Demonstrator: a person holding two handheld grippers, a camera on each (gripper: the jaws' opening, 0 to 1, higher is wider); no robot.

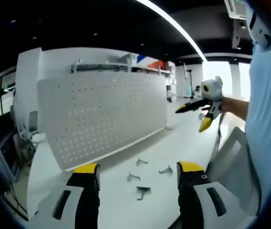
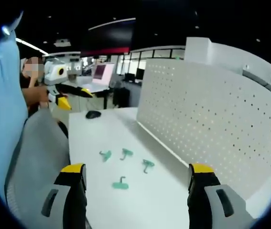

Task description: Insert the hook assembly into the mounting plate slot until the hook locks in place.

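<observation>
Several small green hooks [image 1: 143, 191] lie loose on the white table, just beyond my left gripper [image 1: 138, 168], which is open and holds nothing. Behind them stands the white perforated mounting plate [image 1: 102, 114], upright. At the right a person's hand holds my right gripper [image 1: 193, 117] in the air, its jaws apart. In the right gripper view the hooks [image 2: 120, 184] lie ahead of my open right gripper [image 2: 137, 168], and the mounting plate [image 2: 211, 119] stands to the right. My left gripper [image 2: 75, 98] hangs open at the far left.
A grey chair back [image 2: 35, 152] stands against the table's left edge, and a person in a light blue shirt [image 1: 269, 124] is close by. A black mouse [image 2: 92, 114] lies at the table's far end. Desks with screens [image 2: 99, 72] stand behind.
</observation>
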